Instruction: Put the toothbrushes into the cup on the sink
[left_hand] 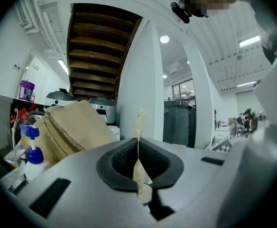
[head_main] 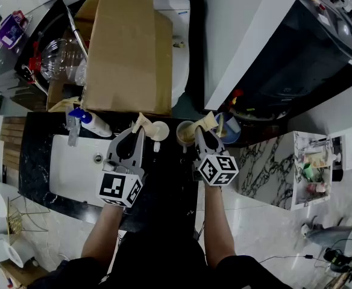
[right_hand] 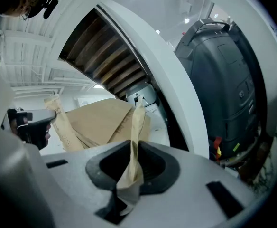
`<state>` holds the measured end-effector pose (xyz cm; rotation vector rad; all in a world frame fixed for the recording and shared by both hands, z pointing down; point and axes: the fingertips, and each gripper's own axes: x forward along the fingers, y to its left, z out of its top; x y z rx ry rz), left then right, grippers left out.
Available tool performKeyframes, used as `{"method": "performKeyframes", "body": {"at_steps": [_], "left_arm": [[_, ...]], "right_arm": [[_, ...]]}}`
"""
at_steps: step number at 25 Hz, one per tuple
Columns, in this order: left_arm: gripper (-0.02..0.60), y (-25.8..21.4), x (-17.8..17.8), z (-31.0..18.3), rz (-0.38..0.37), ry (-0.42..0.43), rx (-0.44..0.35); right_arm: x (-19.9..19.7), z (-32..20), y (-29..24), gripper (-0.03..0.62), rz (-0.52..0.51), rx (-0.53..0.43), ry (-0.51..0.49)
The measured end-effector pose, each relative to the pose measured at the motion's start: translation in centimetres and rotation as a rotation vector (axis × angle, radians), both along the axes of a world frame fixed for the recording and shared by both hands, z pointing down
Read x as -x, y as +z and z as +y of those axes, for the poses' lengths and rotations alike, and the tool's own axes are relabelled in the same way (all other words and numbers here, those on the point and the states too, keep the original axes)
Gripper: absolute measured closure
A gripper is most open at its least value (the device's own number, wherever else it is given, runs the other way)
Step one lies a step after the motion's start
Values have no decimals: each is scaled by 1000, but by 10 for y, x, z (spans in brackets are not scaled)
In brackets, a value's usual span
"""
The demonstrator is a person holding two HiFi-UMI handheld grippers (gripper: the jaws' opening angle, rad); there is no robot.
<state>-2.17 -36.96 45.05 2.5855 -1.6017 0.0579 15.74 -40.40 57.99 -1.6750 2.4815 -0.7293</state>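
The left toothbrush [head_main: 141,121] [left_hand: 138,170], seemingly wrapped in a tan paper sleeve, stands upright with its long axis crossing the line the left gripper [head_main: 138,132] [left_hand: 138,145] points along. That gripper's fingers are closed tight on the sleeve partway up, so one end rises above them and the other hangs below. The right toothbrush [head_main: 207,121] [right_hand: 138,121] is in a similar sleeve and also stands upright. It is pinched between the fingers of the right gripper [head_main: 203,133] [right_hand: 131,158], and the paper is crumpled just under the grip.

Two cups stand between the grippers at the far edge of the bench [head_main: 34,161], to the right of the sink [head_main: 73,168]. The cream cup [head_main: 160,130] is just to the right of the left fingers. The second cup [head_main: 185,133] is just to the left of the right fingers. So each hand has a cup on its inner side, and the right hand is nearer the second cup while the left is nearer the cream one.

Both sleeves are already vertical, so the next move probably depends on bringing a hanging lower end sideways over a cup mouth before letting go. In the left gripper view a round pale rim shows under the sleeve's lower end. This may be a cup, but I cannot tell whether the end is inside it.

Beyond the cups, a cardboard box [head_main: 128,47] stands at the far side. A spray bottle [head_main: 90,120] lies near the sink's far left corner.
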Motion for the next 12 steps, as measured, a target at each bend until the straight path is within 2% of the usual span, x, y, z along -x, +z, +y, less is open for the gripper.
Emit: {"method": "performKeyframes", "body": {"at_steps": [3,12], "left_arm": [[577,-1,1,0,1,3,-3],[577,-11,5,4,0,17,-18]], "right_arm": [[-1,-1,4,531,-1,19,7],[-3,7,16,368,16,76,30]]}}
